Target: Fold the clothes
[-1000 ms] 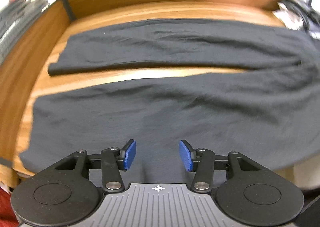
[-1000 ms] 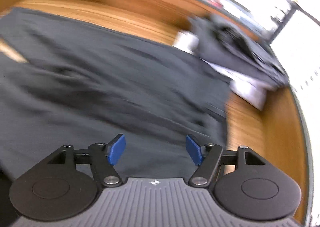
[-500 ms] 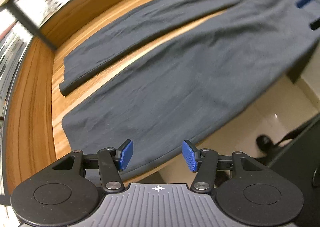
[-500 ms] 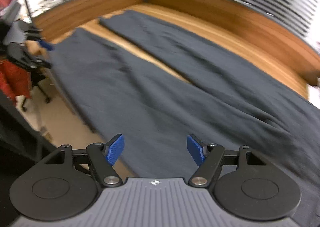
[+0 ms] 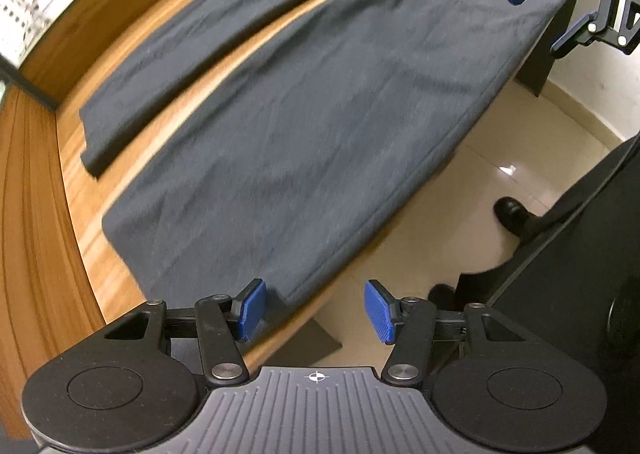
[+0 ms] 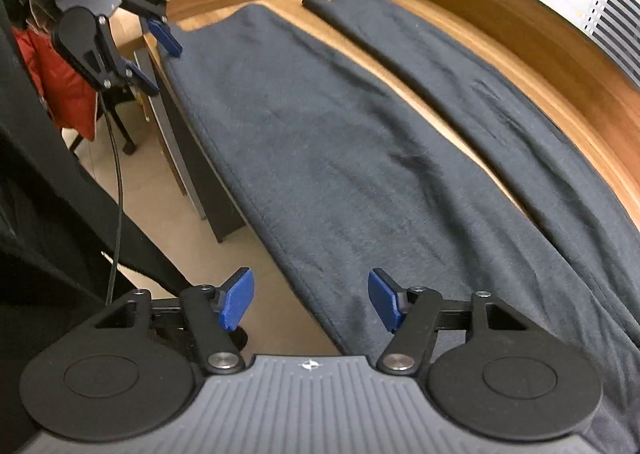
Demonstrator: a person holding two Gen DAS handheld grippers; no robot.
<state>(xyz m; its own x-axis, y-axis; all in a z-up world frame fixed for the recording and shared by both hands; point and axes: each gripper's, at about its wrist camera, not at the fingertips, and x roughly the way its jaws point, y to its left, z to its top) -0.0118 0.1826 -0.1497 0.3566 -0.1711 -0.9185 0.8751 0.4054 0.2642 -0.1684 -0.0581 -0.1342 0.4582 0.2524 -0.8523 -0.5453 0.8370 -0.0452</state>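
Hovering at the near table edge, the left gripper [image 5: 314, 310] and right gripper [image 6: 310, 304] both have jaws spread, holding nothing. Dark trousers [image 5: 304, 126] lie flat beyond them on the wooden table [image 5: 36, 238], legs apart, the nearer leg's hem overhanging the edge.

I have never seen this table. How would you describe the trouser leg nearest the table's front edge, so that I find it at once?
Start at the wooden table, where dark grey trousers lie spread flat. Two legs run side by side with a strip of bare wood between them. The near leg is the one whose seam overhangs the table's front edge above the floor; the far leg lies toward the wooden back wall.
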